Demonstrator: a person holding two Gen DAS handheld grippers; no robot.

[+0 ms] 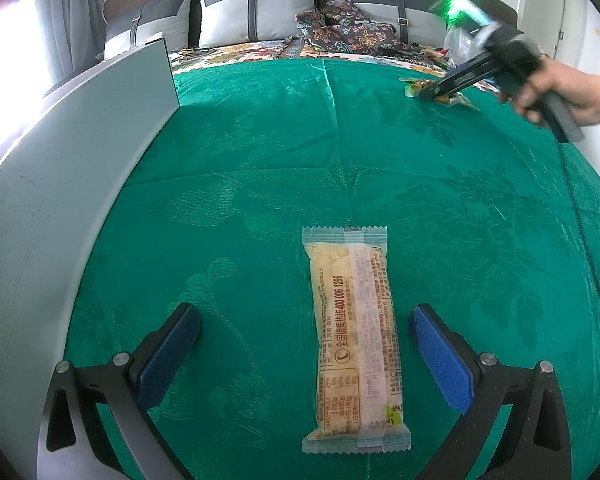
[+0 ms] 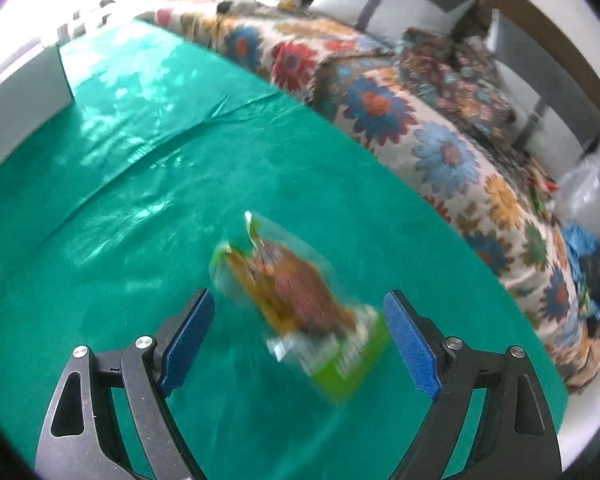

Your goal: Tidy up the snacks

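A long pale snack bar in a clear wrapper (image 1: 354, 340) lies on the green cloth (image 1: 260, 160), between the open fingers of my left gripper (image 1: 304, 344), which hovers over it without touching. My right gripper (image 2: 298, 332) is open, its blue pads on either side of a green and orange snack packet (image 2: 300, 304), which is blurred. In the left wrist view the right gripper (image 1: 432, 94) is at the far right of the cloth, at that packet (image 1: 416, 86).
A white box wall (image 1: 80, 160) stands along the left; it also shows in the right wrist view (image 2: 20, 84). A floral bedspread (image 2: 400, 120), pillows (image 1: 256, 8) and a plastic bag (image 2: 584, 188) lie beyond the cloth.
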